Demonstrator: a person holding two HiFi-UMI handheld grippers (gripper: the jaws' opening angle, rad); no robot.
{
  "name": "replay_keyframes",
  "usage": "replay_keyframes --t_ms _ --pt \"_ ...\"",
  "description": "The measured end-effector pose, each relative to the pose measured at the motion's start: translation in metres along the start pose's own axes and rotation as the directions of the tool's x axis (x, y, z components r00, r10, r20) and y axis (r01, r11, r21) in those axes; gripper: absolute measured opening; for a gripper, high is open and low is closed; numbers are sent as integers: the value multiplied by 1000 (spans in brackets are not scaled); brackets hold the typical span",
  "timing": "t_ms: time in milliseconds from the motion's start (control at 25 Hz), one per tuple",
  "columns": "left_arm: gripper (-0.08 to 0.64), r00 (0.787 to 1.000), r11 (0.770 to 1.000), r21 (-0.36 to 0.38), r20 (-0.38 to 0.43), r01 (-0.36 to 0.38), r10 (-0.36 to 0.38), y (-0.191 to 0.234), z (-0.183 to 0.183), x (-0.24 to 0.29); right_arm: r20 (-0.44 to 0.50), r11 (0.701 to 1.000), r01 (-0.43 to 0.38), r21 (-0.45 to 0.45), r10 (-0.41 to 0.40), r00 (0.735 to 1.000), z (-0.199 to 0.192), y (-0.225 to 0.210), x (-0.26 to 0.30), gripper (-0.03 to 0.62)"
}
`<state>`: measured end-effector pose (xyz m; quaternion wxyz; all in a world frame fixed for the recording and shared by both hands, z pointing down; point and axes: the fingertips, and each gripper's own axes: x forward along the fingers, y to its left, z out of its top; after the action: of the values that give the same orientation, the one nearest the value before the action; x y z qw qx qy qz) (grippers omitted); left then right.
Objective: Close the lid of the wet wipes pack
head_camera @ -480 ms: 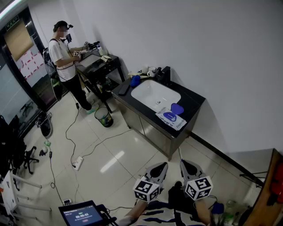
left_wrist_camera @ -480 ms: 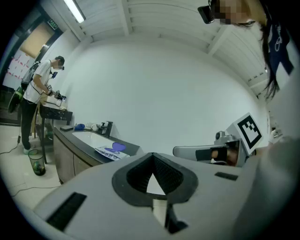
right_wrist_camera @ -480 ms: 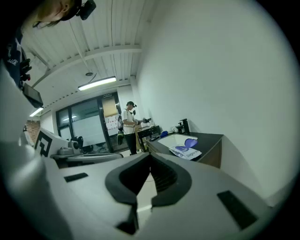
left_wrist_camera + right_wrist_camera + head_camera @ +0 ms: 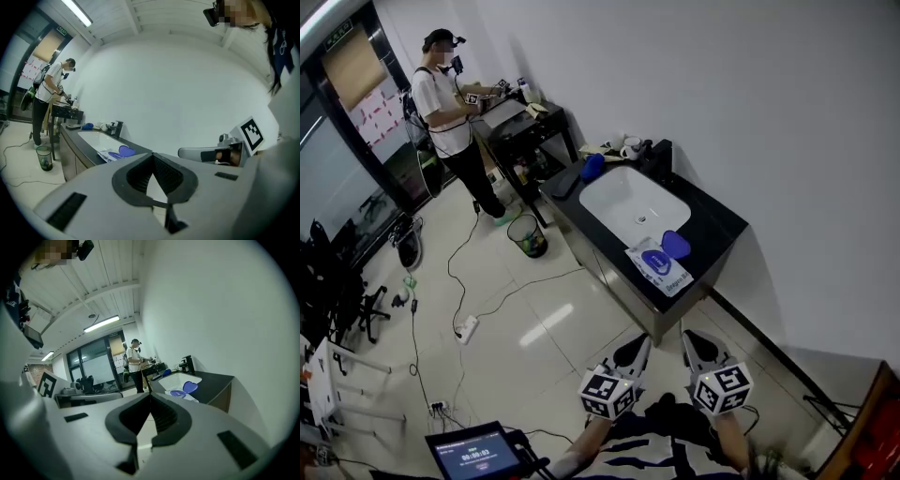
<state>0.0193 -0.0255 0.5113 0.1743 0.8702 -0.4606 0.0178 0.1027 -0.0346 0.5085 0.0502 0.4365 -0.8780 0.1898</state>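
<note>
The wet wipes pack (image 4: 656, 265) lies flat on the near end of the black counter (image 4: 722, 225), its round blue lid (image 4: 676, 245) flipped open toward the wall. Both grippers hang low, well short of the counter and over the floor. My left gripper (image 4: 639, 347) and right gripper (image 4: 692, 339) are shut with nothing in them. The left gripper view shows the pack (image 4: 108, 154) and lid (image 4: 125, 150) far beyond the closed tips (image 4: 152, 154). In the right gripper view, pack (image 4: 180, 394) and lid (image 4: 190, 386) sit past the closed tips (image 4: 150, 393).
A white sink basin (image 4: 633, 202) with a black faucet (image 4: 659, 155) fills the counter's middle; a blue object (image 4: 592, 167) lies at its far end. Another person (image 4: 450, 103) works at a far table. A bin (image 4: 527, 234), floor cables and power strip (image 4: 467, 328) lie left.
The head view has shifted, so the counter and pack sit slightly nearer and lower in the picture. Both grippers stay shut, low in the view.
</note>
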Motion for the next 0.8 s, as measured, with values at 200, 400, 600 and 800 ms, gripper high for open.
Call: replay_keyframes --t_ms 200,400,600,800 --pt "0 998 999 -13 -42 -48 47 10 -4 12 -32 999 -10 43 12 999 -3 -25 13 -4" --pt "-1 995 997 -30 -76 -73 71 27 -6 25 -65 997 -8 72 12 998 -7 -37 21 21" --pt "-1 992 996 -36 -100 -82 78 60 -17 68 -73 997 8 74 -2 997 -13 -71 46 51" --pt "0 990 999 -17 -136 -52 49 93 -15 108 -88 996 54 66 -48 995 -7 -97 77 52"
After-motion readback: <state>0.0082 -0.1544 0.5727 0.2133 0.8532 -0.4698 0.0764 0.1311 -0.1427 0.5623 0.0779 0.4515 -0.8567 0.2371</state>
